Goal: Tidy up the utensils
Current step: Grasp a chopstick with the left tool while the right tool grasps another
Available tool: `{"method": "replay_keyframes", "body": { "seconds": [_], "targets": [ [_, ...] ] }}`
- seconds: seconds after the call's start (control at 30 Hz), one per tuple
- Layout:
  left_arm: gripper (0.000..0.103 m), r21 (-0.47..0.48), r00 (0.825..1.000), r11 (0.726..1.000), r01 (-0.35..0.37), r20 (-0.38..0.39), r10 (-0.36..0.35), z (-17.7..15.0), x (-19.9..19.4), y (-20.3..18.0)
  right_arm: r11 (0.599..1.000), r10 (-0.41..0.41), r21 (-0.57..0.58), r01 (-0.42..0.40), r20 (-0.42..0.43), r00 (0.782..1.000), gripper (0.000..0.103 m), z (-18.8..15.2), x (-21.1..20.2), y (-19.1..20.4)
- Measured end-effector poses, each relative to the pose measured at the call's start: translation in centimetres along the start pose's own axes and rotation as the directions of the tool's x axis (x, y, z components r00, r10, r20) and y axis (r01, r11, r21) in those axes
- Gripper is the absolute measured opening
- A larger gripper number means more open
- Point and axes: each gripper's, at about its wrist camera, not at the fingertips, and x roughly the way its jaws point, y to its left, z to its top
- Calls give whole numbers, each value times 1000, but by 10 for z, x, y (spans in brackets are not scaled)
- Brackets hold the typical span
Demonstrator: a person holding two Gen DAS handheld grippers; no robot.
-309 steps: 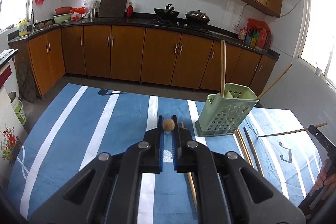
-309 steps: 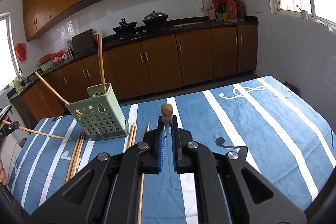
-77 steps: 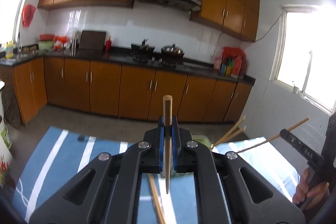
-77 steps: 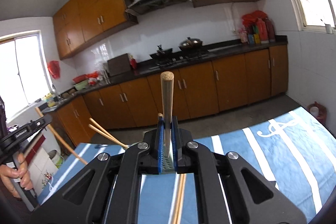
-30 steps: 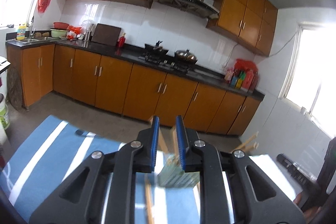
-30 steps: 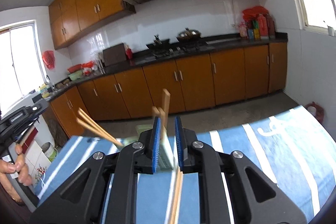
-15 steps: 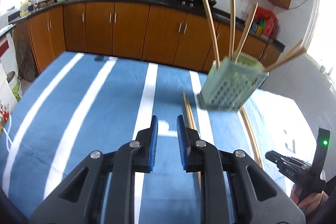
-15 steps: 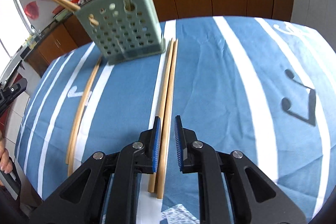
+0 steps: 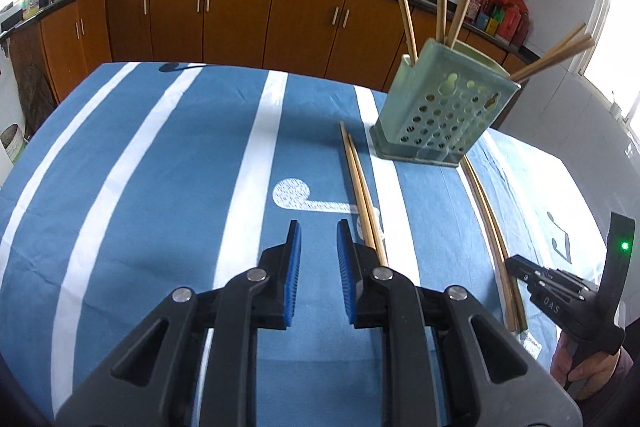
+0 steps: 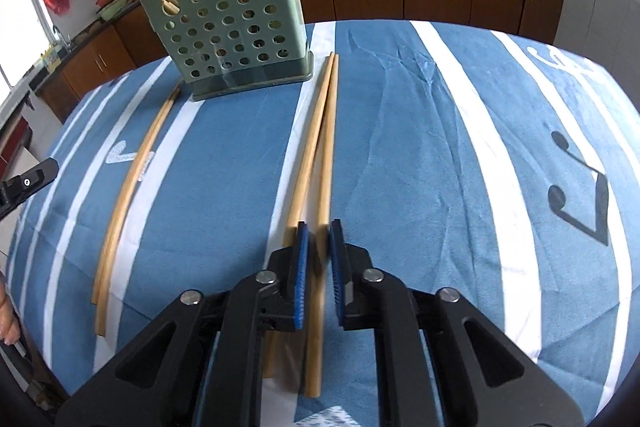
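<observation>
Right claw (image 10: 317,251) low over the blue striped surface (image 10: 420,155), blades apart, straddling the near end of one chopstick (image 10: 325,163) of a loose pair, its twin (image 10: 306,155) lying just outside the left blade; nothing clamped. Left claw (image 9: 318,247) also apart and empty, hovering above the cloth with a second loose pair (image 9: 360,191) just beside its right blade. Step in hand, by judgement: picking up the next chopsticks for the green holder (image 10: 232,23). Next move: close on the straddled stick alone, without dragging its touching twin, then lift, tip upright and lower into the holder's open top. Left claw needs a sideways shift to centre on a stick before closing. Count: one perforated holder standing on the surface; five chopsticks visible in it, three upright and two leaning out over the side; four loose ones on the cloth, one pair on each side of the holder, tips reaching near its base.
</observation>
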Motion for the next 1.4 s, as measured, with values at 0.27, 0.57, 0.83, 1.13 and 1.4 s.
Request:
{"method": "replay_keyframes", "body": {
  "seconds": [0.27, 0.57, 0.83, 1.13, 1.4],
  "targets": [
    [20, 22, 995, 999, 48, -88, -46, -16, 25, -13, 988, -70, 137, 67, 12, 998, 8, 6, -2, -40],
    [19, 66, 985, 994, 92, -153, -81, -31, 43, -32, 991, -69, 117, 66, 20, 997, 8, 4, -2, -40],
    [10, 111, 990, 993, 43, -142, -27, -33, 46, -39, 992, -72, 109, 69, 23, 997, 8, 3, -2, -38],
    [8, 19, 991, 996, -88, -101, 89, 0, 61, 13, 987, -116, 119, 109, 52, 992, 8, 9, 1, -50],
    [9, 21, 995, 996, -87, -56, 88, 2, 58, 38, 986, -136, 104, 128, 69, 988, 8, 10, 4, -49]
  ]
}}
